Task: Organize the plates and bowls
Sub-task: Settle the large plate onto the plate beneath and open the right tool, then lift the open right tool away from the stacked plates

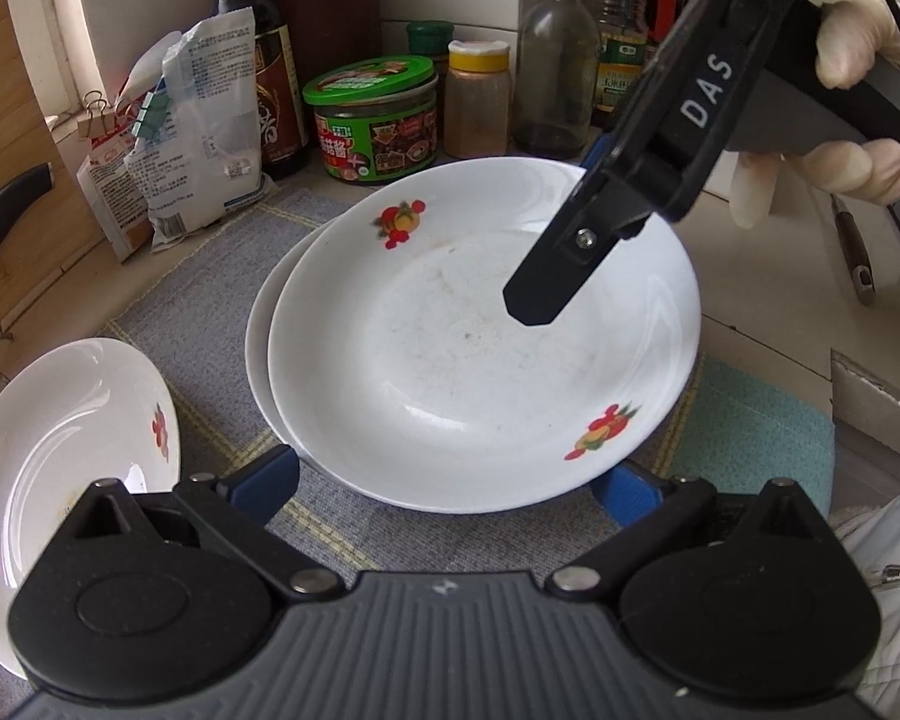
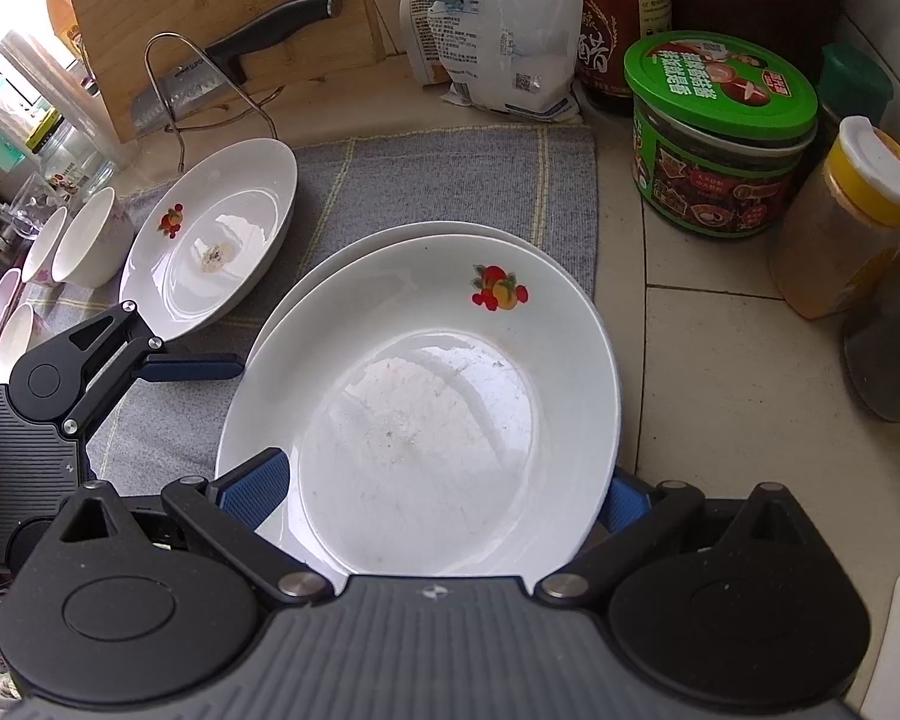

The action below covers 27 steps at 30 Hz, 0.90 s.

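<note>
Two white plates with fruit prints are stacked on a grey mat [image 1: 210, 276]; the top plate [image 1: 474, 348] [image 2: 426, 396] has a smeared centre. My right gripper [image 1: 564, 228] [image 2: 441, 489] is open, one finger over the plate's far right side and its blue pad outside the rim. My left gripper [image 1: 450, 486] is open too, its fingers on either side of the near rim; one of its fingers [image 2: 198, 369] points at the stack's left edge. A third plate [image 1: 72, 468] [image 2: 210, 240] lies tilted to the left. Several small white bowls [image 2: 90, 234] stand beyond it.
A green-lidded jar [image 1: 372, 114] [image 2: 720, 132], a yellow-lidded spice jar [image 1: 477, 96] [image 2: 852, 216], bottles and clipped bags [image 1: 204, 120] line the back. A knife [image 2: 240, 48] leans against a cutting board [image 2: 210, 0]. A gloved hand [image 1: 840, 174] holds the right gripper. A teal cloth [image 1: 750, 426] lies to the right.
</note>
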Motion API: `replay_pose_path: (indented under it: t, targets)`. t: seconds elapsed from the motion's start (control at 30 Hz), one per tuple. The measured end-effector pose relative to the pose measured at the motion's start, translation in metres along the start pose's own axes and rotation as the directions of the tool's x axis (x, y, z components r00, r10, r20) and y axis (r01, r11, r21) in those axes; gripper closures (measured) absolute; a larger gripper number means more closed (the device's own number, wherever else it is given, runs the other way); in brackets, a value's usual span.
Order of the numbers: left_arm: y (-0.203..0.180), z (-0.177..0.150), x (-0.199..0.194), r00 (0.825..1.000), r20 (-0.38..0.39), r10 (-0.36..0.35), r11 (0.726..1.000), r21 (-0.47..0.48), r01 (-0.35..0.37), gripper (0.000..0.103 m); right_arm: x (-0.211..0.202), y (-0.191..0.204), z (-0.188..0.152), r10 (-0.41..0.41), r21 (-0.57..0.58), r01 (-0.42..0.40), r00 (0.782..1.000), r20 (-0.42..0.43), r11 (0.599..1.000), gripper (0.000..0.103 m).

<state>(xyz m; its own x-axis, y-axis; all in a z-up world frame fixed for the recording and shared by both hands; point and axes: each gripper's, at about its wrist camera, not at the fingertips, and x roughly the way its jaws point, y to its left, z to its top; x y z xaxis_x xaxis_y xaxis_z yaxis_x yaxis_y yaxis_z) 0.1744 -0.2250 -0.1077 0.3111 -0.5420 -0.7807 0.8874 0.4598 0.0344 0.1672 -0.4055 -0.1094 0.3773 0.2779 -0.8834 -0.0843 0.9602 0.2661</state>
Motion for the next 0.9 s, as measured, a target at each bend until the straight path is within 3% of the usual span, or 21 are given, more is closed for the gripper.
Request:
replay_pose_path:
  t: [0.47,0.7,0.9]
  targets:
    - [0.0,-0.003,-0.005,1.0,0.016,0.02,1.0,-0.015,-0.02,0.001,0.003,0.013,-0.009,-0.124,-0.103,0.122,0.992,-0.01,0.987,0.0]
    - [0.006,-0.004,-0.024,0.993,0.077,0.085,0.991,-0.111,-0.076,0.001,-0.014,0.028,-0.011,-0.166,-0.201,0.188,0.979,0.121,0.961,0.0]
    - [0.012,-0.013,-0.046,0.977,0.075,0.198,0.949,-0.265,-0.171,0.001,-0.024,0.043,-0.011,-0.082,-0.263,0.141,0.971,0.224,0.955,0.0]
